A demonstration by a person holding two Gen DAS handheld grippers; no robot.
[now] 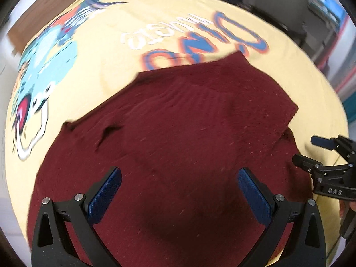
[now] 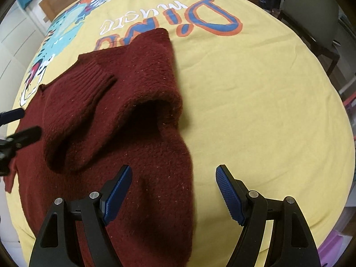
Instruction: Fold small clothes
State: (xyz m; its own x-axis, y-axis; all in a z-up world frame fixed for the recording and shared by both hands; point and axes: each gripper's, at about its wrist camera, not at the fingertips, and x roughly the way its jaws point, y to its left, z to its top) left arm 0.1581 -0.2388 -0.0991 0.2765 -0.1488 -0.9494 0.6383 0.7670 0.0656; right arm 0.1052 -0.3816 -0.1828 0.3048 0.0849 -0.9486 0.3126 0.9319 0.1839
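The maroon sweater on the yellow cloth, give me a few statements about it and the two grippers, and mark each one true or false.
1. The maroon sweater lies on a yellow cloth printed with a cartoon and lettering. True.
2. The right gripper is clamped shut on a sleeve. False: its jaws stand open and hold nothing; the sweater's edge lies below them.
3. The left gripper is open above the sweater. True.
4. The sweater is folded into a neat square. False: it is only partly folded, with a ribbed cuff lying across the body.
5. The sweater is bright green. False: it is dark red.
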